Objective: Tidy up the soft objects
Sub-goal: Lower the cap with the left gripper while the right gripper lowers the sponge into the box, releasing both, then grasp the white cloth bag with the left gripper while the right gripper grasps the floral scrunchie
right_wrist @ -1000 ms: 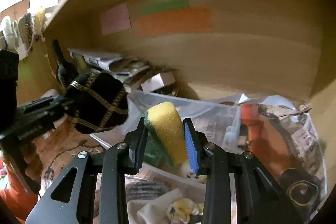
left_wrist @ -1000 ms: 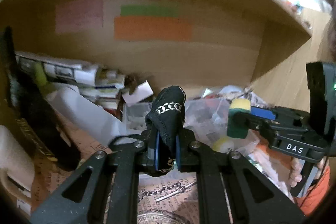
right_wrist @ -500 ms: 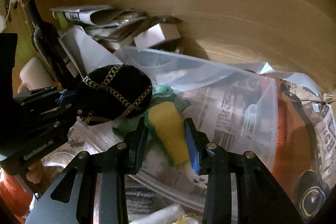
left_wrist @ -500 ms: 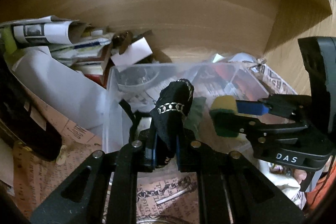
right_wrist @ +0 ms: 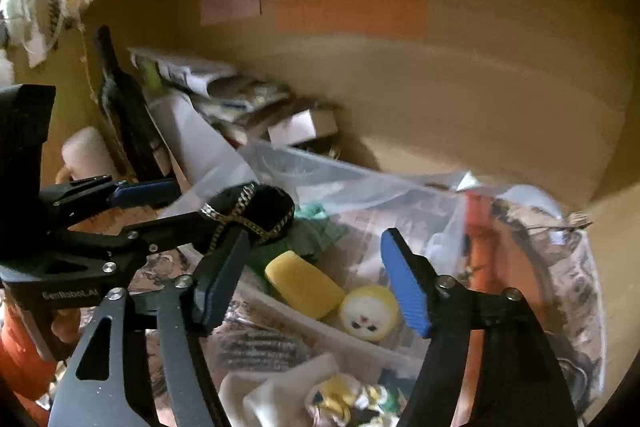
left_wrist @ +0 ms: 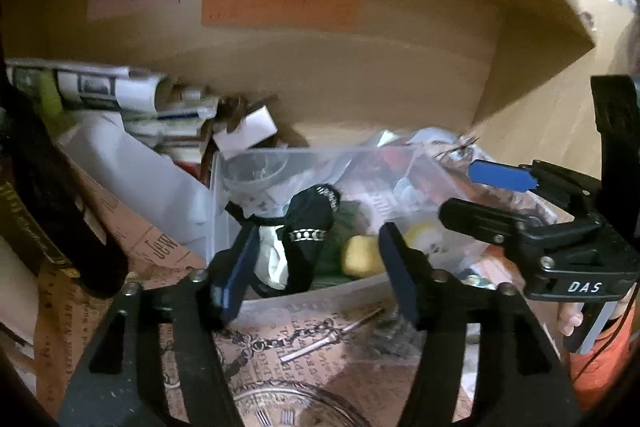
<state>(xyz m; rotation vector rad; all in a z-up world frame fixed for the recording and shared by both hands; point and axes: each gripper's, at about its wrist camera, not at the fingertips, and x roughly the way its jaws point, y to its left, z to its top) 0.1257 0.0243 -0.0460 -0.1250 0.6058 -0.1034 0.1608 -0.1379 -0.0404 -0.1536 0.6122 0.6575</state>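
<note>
Left gripper (left_wrist: 316, 263): jaws spread wide, nothing clamped. The black cap with chain trim (left_wrist: 310, 231) sits between the fingers, nearer the left one, over the near edge of the clear plastic bin (left_wrist: 224, 187); whether it touches a pad cannot be told. Right gripper (right_wrist: 316, 279): jaws likewise spread wide and empty. Directly ahead of it, between the fingers, the yellow sponge (right_wrist: 302, 285) lies inside the bin, with a round yellow-and-white plush (right_wrist: 370, 313) just beside it on the right and green fabric (right_wrist: 316, 231) beyond it. In the right wrist view the cap (right_wrist: 252, 211) appears at the left gripper's fingertips, above the bin's left end. Left of the bin stand a dark bottle (right_wrist: 128, 107) and stacked papers (left_wrist: 100, 87). Coloured notes (left_wrist: 280, 3) are stuck on the wooden back panel.
</note>
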